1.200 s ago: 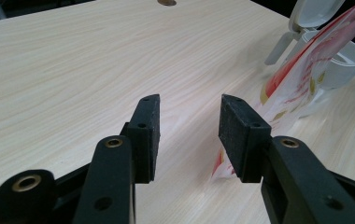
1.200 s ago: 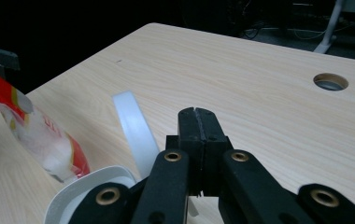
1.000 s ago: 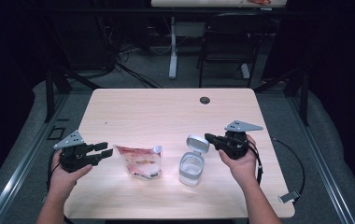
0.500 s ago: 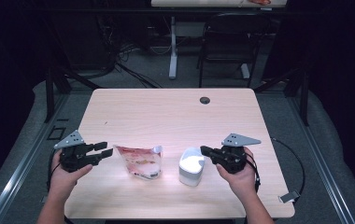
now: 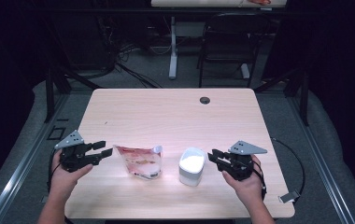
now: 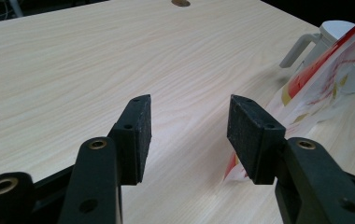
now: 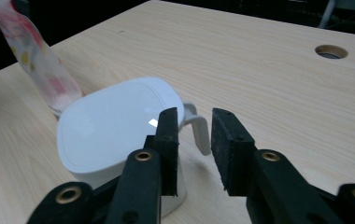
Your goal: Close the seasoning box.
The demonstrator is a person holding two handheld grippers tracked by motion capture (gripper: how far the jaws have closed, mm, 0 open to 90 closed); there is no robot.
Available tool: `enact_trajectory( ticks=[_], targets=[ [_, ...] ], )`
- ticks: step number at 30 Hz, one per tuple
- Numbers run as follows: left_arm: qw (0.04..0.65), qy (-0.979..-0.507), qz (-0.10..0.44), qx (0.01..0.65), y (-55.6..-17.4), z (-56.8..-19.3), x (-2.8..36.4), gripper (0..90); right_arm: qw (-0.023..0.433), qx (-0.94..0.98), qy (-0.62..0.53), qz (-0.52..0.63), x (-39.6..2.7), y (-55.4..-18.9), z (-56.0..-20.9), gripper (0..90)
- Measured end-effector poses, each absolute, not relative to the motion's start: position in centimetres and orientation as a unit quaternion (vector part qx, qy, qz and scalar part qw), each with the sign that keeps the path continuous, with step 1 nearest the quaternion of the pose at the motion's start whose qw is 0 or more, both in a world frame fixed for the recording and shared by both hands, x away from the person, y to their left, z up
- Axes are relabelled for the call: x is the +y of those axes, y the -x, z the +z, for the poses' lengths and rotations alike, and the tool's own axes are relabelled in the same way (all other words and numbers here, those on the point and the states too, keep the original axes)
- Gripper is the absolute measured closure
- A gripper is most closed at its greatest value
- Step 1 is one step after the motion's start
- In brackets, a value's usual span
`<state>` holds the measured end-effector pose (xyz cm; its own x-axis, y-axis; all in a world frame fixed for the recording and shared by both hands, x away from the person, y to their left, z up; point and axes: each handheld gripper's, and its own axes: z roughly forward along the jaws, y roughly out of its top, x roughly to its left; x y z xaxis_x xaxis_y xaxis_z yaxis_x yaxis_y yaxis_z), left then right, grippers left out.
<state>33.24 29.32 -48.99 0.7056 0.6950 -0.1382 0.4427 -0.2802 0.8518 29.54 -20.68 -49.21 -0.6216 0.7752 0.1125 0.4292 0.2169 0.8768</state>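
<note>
A white container (image 5: 192,165) with a handle stands near the table's front, its white lid (image 7: 115,121) resting on it. Left of it a clear pouch with red print (image 5: 140,161) stands upright. My right gripper (image 5: 210,157) is just right of the container. Its jaws have just been opening and nothing is between them; the handle (image 7: 199,128) lies just beyond the tips of that gripper (image 7: 194,116). My left gripper (image 5: 104,148) hovers left of the pouch (image 6: 315,84). Its jaws have also been opening, and this gripper (image 6: 187,105) is empty.
The light wooden table (image 5: 166,112) has a round cable hole (image 5: 204,100) near its far edge. Beyond the table stand a dark chair (image 5: 227,42) and a desk leg, with cables on the floor.
The right gripper lowered the lid onto the white container, let go of it and drew back slightly to the right. The left hand has stayed where it was.
</note>
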Motion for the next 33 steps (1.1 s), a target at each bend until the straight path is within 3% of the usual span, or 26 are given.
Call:
enact_trajectory(
  ticks=[10, 33],
  targets=[
    [0.475, -0.791, 0.135, 0.363, -33.4, -49.2, 29.4, 48.7, 0.206, 0.741, -0.436, 0.466, -22.6, -29.3, -51.2, 56.1],
    [0.466, -0.786, 0.133, 0.385, -33.8, -50.4, 29.5, 47.6, 0.214, 0.731, -0.481, 0.435, -23.8, -30.2, -54.4, 50.7]
  ],
)
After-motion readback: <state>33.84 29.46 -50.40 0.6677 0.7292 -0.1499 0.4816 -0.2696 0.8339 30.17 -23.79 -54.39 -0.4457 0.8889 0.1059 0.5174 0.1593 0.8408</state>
